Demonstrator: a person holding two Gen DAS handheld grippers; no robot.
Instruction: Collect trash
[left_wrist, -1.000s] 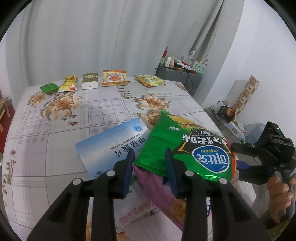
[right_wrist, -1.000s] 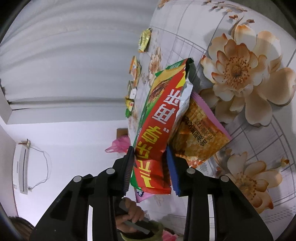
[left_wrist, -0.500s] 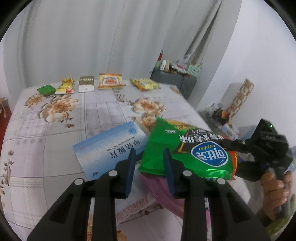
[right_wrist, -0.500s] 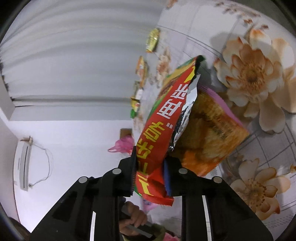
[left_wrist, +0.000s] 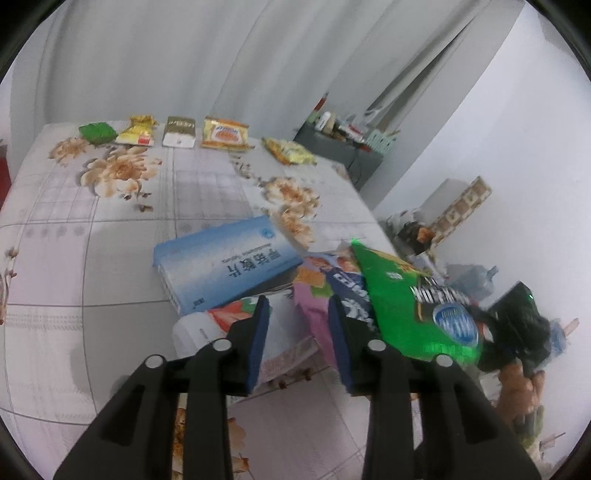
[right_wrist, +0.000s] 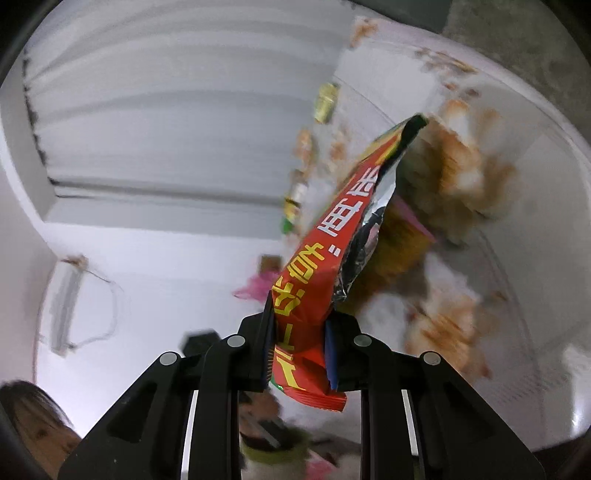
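Observation:
My right gripper is shut on a green and red chip bag and holds it lifted off the table; the bag shows green in the left wrist view, at the table's right edge. My left gripper is open and empty, just above a pile of wrappers: a pink wrapper, a dark blue wrapper and a white packet. A blue medicine box lies just beyond the left fingertips.
The floral tablecloth covers the table. Several snack packets line the far edge: a green one, a yellow one, an orange one. A dark side table with clutter stands behind. Bags lie on the floor at right.
The right gripper has lifted the chip bag off the pile and pulled it right, uncovering the wrappers beneath. The left gripper has moved a little to the left and stays open.

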